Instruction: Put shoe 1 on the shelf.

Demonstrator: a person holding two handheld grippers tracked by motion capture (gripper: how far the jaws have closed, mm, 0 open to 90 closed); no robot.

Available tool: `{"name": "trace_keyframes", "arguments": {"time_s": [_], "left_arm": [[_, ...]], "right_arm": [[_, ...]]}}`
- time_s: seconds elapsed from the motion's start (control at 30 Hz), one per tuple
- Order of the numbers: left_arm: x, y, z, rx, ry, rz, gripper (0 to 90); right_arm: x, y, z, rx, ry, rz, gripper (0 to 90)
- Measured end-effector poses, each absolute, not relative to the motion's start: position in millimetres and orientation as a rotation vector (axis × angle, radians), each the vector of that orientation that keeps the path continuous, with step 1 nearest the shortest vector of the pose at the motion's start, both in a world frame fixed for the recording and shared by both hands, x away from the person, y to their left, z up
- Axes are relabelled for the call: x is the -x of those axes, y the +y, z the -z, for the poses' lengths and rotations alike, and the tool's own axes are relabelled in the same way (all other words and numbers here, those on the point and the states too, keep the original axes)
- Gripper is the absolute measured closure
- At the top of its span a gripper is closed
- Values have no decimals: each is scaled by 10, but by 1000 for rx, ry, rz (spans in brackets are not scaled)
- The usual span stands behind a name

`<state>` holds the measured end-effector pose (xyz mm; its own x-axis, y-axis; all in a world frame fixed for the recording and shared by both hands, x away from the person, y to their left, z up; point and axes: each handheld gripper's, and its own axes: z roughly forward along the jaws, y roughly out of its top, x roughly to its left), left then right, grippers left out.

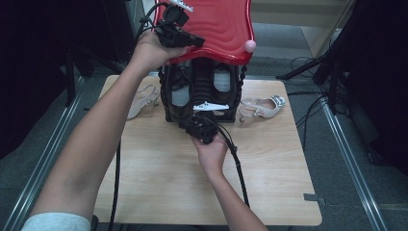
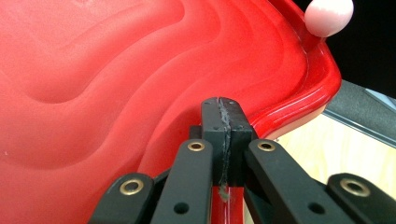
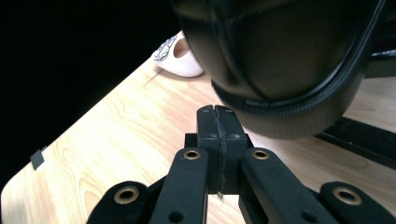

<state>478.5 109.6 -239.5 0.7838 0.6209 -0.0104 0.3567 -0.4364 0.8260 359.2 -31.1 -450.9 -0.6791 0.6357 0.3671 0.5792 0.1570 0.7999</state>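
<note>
- The left tongs (image 1: 190,42) are raised above the bench (image 1: 269,183), and their jaws are closed on the near edge of the red lid (image 1: 216,24). In the left gripper view the red rim passes between the two pads, so I judge that they hold the lid open.
- Under the lid stands a dark basket-like case (image 1: 202,94) at the far middle of the bench, with dark things inside that I cannot name.
- The right tongs (image 1: 199,122) are low, at the front of the case, with their jaws pressed together and nothing between them. In the right gripper view the tips sit just before a dark rounded body (image 3: 280,70), which I take for the case or what lies in it.
- One pale shoe (image 1: 262,108) lies on the bench to the right of the case, another pale shoe (image 1: 144,98) to the left — both outside it.
- To do this step well, I think the left hand (image 1: 151,50) must keep the lid steady and high; a grip on such a thin rim could slip.
- The right tongs would need to open before they can take anything, and approach slowly — the case looks light and could slide.
</note>
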Motion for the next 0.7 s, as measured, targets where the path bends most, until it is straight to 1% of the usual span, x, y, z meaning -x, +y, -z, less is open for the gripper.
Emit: {"name": "trace_keyframes", "arguments": {"time_s": [0.13,0.53,0.7], "left_arm": [[-4787,1108,2393,-2073,727,-371,900],[-4783,1105,2393,-2067,737,-369,900],[-4785,1104,2393,-2069,735,-370,900]], "right_arm": [[-3654,-303,4484,-1235,2357,-1595,900],[-3671,-301,4430,-1204,2366,-1514,900],[-3793,-343,4380,-1231,2343,-1497,900]]}}
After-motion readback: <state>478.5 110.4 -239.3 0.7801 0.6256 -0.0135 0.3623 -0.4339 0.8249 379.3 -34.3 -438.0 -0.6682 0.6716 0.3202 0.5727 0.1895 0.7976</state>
